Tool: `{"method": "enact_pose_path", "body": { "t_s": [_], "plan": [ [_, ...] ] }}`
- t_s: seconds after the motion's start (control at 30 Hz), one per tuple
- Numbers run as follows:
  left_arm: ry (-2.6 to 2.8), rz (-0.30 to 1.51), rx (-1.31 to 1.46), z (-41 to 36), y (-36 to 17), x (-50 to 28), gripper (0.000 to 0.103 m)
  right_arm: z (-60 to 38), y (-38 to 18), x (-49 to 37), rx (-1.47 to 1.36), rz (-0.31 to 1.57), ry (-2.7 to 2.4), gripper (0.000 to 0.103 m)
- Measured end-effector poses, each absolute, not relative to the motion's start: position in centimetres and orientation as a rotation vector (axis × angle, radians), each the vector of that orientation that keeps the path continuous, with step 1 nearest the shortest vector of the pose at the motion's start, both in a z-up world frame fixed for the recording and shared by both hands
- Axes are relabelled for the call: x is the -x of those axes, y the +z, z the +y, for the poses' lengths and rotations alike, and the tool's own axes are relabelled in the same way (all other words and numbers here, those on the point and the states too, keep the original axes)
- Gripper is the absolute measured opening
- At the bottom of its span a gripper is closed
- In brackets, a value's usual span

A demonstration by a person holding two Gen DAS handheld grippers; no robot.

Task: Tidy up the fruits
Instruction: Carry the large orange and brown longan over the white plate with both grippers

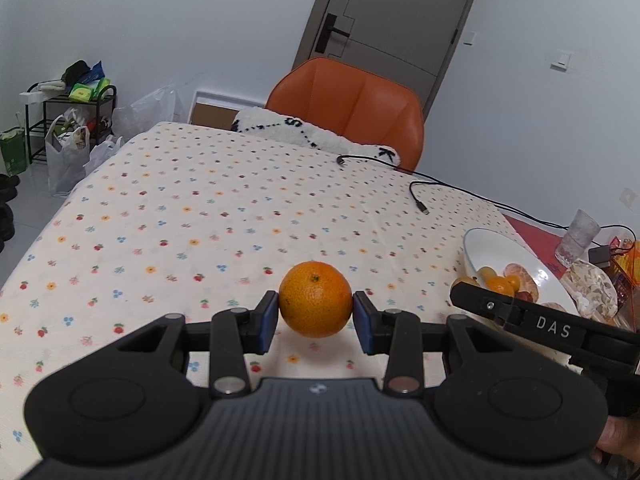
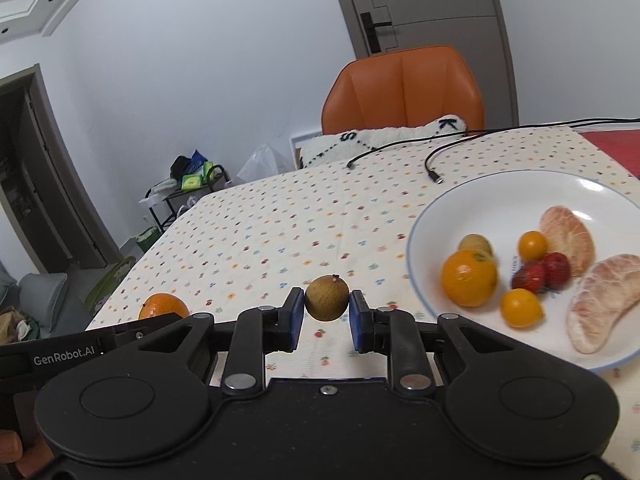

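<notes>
While the left gripper (image 1: 315,317) fingers clamp an orange (image 1: 315,299), the right gripper (image 2: 325,315) fingers pinch a brown fruit (image 2: 326,298).

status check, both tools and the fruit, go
Left tool shut on orange, off the cloth. Right tool shut on small brown fruit. Plate to the right, part-filled. Path looks clear.
</notes>
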State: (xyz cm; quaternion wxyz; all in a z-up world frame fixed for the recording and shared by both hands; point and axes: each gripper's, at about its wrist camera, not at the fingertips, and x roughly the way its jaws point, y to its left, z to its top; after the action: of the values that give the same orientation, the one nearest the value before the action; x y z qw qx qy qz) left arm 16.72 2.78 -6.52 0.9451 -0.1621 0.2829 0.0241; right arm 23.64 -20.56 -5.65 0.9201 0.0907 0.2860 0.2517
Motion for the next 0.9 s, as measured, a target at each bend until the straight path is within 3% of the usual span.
{"method": "enact_pose_path", "body": {
  "t_s": [0.9],
  "plan": [
    [-0.05, 0.565, 0.291, -2.9, -5.5, -18.0, 0.039, -27.4, -5.0, -22.0, -0.235, 0.557, 0.389, 0.023]
  ]
}}
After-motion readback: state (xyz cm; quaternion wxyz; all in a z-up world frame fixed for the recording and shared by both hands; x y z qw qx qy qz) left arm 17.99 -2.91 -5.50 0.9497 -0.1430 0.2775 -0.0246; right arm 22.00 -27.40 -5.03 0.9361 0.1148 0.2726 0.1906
